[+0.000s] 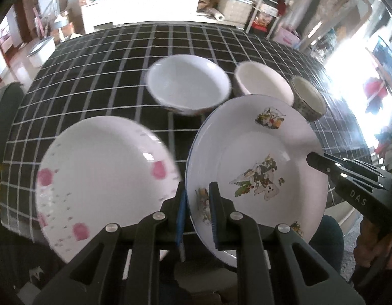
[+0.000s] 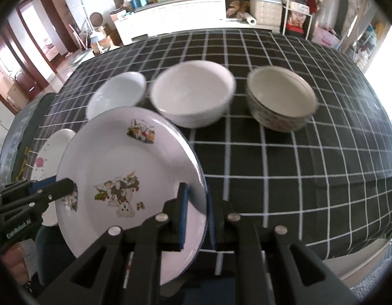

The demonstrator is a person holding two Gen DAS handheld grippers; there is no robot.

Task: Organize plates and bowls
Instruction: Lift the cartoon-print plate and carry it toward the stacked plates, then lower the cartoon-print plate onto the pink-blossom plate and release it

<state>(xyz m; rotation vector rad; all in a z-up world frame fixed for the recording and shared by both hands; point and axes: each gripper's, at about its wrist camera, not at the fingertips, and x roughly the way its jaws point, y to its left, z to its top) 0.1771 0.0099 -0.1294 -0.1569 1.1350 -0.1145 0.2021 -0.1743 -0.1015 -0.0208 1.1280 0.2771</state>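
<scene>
My left tongs (image 1: 198,213) and right tongs (image 2: 197,216) both pinched the cartoon plate (image 1: 259,167) by opposite rims. Three bowls (image 2: 193,94) stood across mid-frame on the tabletop (image 2: 297,165).

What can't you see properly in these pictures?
- Left wrist view: the pink-spotted plate is blurred, its near edge hidden behind the left gripper.
- Right wrist view: the right gripper covers part of the cartoon plate's rim.
- Bowl undersides: not visible.
</scene>
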